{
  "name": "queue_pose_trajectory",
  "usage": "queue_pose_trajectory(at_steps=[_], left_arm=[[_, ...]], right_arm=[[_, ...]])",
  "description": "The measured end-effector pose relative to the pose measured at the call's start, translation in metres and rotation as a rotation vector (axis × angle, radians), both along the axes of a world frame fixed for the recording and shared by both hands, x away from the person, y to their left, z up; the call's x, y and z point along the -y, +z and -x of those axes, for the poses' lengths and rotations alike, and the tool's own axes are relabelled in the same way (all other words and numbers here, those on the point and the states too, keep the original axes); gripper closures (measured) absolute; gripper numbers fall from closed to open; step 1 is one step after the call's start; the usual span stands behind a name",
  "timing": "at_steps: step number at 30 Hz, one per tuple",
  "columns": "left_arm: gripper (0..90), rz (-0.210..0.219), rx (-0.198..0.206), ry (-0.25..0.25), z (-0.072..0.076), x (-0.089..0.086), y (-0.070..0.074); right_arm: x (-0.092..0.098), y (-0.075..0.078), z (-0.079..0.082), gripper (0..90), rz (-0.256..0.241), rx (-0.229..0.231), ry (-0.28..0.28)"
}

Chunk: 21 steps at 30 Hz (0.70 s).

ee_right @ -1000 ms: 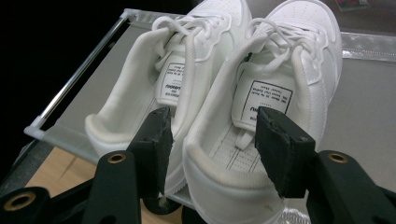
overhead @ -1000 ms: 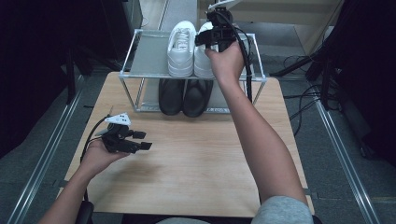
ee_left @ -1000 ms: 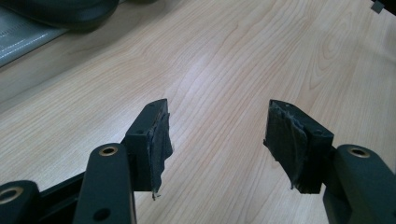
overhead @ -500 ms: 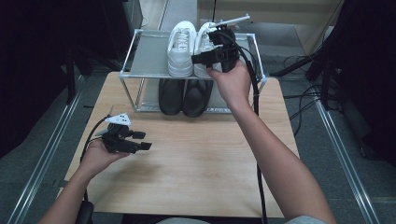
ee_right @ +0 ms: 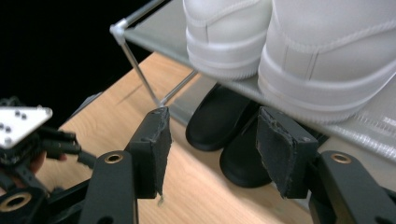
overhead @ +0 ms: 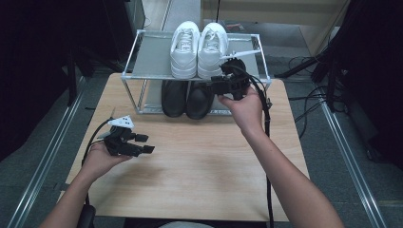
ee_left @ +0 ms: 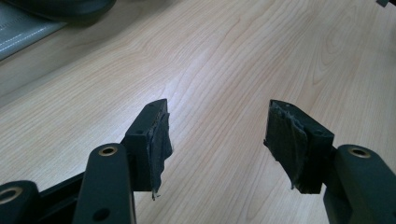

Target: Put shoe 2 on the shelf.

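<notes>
A pair of white sneakers point(overhead: 198, 49) stands on the top shelf of a small metal shoe rack point(overhead: 142, 57), with their heels point(ee_right: 299, 60) toward me. A pair of black shoes point(overhead: 186, 99) sits on the lower shelf point(ee_right: 224, 135). My right gripper point(overhead: 206, 86) is held in front of the rack at the black shoes' level, open, nothing between its jaws point(ee_right: 210, 149). My left gripper point(overhead: 145, 143) hovers over the wooden table point(overhead: 199, 166) at the left, open and empty point(ee_left: 217, 140).
The rack stands at the table's far edge. Black cables point(overhead: 266, 142) trail from both grippers. The left half of the rack's top shelf is bare. Metal floor rails point(overhead: 351, 161) run along both sides of the table.
My right gripper has come down and back from the white sneakers on the top shelf to the front of the rack. The left gripper has stayed in place.
</notes>
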<state>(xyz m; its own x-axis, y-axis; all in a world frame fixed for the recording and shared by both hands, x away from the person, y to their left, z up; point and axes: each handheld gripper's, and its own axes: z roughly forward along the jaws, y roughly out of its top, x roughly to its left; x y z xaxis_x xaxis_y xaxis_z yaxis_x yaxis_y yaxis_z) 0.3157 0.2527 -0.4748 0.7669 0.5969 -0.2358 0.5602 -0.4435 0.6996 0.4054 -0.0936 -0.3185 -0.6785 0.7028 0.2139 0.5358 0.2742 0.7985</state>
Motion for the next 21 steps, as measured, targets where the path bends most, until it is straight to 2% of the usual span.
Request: queue_pose_trajectory(at_steps=[4,9,13,16,21], left_arm=[[40.1,0.002,-0.003,0.001,0.0,0.0,0.0],[40.1,-0.006,-0.004,-0.003,0.0,0.0,-0.001],[40.1,-0.008,-0.006,-0.006,0.0,0.001,-0.001],[40.1,-0.004,-0.004,-0.003,0.0,0.002,-0.001],[40.1,-0.006,-0.007,-0.001,-0.001,0.003,-0.002]], right_arm=[[0.005,-0.013,0.004,45.6,0.019,0.017,0.019],[0.011,-0.029,0.01,45.0,-0.005,0.003,0.039],[0.014,-0.044,0.016,44.3,0.003,0.003,0.056],[0.018,-0.053,0.021,44.3,-0.029,-0.013,0.07],[0.026,-0.066,0.033,44.9,-0.025,0.012,0.086]])
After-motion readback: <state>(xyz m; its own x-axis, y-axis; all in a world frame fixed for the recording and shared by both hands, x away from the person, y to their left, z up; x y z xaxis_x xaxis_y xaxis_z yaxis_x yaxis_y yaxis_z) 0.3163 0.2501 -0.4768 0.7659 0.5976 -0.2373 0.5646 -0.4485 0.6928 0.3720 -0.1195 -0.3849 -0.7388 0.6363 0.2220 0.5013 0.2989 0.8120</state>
